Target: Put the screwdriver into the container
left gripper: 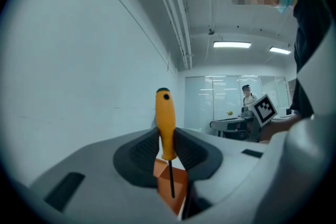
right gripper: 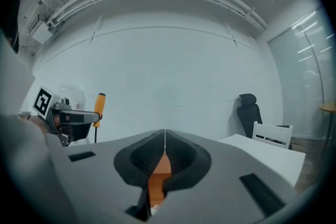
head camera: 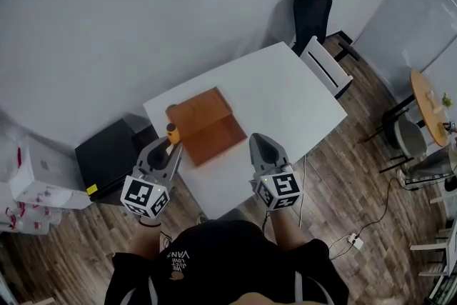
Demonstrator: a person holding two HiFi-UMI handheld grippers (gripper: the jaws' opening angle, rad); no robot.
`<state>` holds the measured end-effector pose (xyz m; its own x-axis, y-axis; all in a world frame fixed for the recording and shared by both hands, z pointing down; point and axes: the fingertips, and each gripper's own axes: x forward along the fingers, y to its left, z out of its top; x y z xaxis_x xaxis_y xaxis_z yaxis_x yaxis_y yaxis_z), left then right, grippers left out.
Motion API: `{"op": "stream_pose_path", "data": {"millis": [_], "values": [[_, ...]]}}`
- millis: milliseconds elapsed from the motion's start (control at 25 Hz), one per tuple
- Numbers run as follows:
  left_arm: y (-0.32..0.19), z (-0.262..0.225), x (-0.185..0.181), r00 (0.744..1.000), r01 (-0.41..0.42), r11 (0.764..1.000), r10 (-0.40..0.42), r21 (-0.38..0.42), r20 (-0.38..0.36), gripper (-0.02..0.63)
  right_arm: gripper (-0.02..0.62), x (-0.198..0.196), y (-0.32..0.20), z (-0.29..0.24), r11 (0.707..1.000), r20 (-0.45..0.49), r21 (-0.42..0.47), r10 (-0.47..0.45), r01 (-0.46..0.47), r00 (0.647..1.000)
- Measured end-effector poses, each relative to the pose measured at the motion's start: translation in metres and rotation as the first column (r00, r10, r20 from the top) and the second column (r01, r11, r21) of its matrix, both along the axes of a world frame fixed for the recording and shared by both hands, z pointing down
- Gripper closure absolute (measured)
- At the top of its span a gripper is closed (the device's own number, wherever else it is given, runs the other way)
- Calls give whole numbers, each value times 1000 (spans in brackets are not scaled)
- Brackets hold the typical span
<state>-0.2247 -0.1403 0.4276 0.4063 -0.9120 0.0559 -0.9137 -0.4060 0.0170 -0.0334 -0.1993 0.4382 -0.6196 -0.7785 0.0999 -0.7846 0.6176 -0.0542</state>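
The left gripper [head camera: 168,146] is clamped on an orange-handled screwdriver [left gripper: 165,123] with a thin dark metal shaft. It holds the tool upright: both ribbed black pads press the lower handle, the handle's top stands above them and the shaft hangs below. The right gripper [right gripper: 165,147] has its pads pressed together with only a hairline between them and nothing held.

Each gripper carries a cube with black-and-white square markers [head camera: 146,195] on its rear – patterns, not words. Behind the grippers, the person's black top has small white print [head camera: 178,258], seen upside down; "VAN" is legible and the rest is too small to read.

Just ahead of the left gripper's tips and to their right lies the flat orange-brown container [head camera: 208,126], open, with its lid folded back. It rests on a white rectangular table [head camera: 285,93], ahead of both grippers and between their lines.

To the left of the left gripper, a low black cabinet [head camera: 107,153] on the floor bears a yellow label [head camera: 92,189], too small to read. White cartons [head camera: 39,178] are stacked beyond it. The floor is dark wood planking [head camera: 343,182], and a plain grey wall stands past the table. At the table's far end are a white chair [head camera: 325,68] and a black office chair [head camera: 314,11] – further right, a round wooden table [head camera: 427,107]. A white power strip [head camera: 355,241] lies on the floor to the right of the right gripper.
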Motion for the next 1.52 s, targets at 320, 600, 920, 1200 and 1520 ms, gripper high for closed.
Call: {"op": "stream_pose_path", "data": {"millis": [320,600,920,1200,1520], "values": [[-30,5,8,1000,-7,1000,7,-12,11,512,583,4,-24,5,1000,-1,-18,-9,9,1000],[-52,12,15,1000,-9,1000,10,-28,17,512,583,13,-39,11,999,-10,-31,-6,6,1000],[-69,24,26,999,-20,998,22,-56,34,512,583,24,-50,18,999,-16,-44,2,-2,1000],[-82,44,34,997,-31,995,38,-98,71,512,583,26,-55,23,999,-15,-54,-9,8,1000],[-96,84,34,994,-25,985,43,-170,102,512,583,26,-61,35,997,-20,-79,2,-4,1000]]}}
